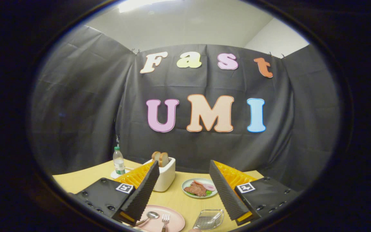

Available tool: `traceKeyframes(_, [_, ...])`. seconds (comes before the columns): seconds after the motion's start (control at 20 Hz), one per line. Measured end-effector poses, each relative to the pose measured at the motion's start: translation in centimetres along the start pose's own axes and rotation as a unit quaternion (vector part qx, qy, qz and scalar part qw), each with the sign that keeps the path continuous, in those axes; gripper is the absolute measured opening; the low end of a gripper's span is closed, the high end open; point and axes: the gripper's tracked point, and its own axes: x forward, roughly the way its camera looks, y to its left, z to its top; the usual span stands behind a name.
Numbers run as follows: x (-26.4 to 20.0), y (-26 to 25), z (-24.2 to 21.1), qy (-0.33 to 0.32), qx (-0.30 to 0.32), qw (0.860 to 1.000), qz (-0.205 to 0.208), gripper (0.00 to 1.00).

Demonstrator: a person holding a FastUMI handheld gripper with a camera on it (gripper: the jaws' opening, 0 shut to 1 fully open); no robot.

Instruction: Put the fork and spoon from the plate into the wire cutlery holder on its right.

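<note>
Now the gripper (184,190) is hanging high with its two fingers spread wide and holding nothing, looking down at the round pink plate (177,222) where the shiny metal spoon (149,217) and fork (165,220) are lying side by side, with the clear wire cutlery holder (208,219) sitting just beside it, ready to take them.

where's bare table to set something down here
Bare table lies between toaster, food plate and pink plate. It's crowded nearer: spoon and fork on that plate, wire holder beside, open gripper above.
</note>
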Motion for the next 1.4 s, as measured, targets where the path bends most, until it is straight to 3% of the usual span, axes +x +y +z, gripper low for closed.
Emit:
traceKeyframes(0.75, [0.0,3.2,-9.8,0.131,-0.021,0.989,0.059,1.0])
traceKeyframes(1.4, [-1.9,5.6,-21.1,0.276,-0.037,0.955,0.101,1.0])
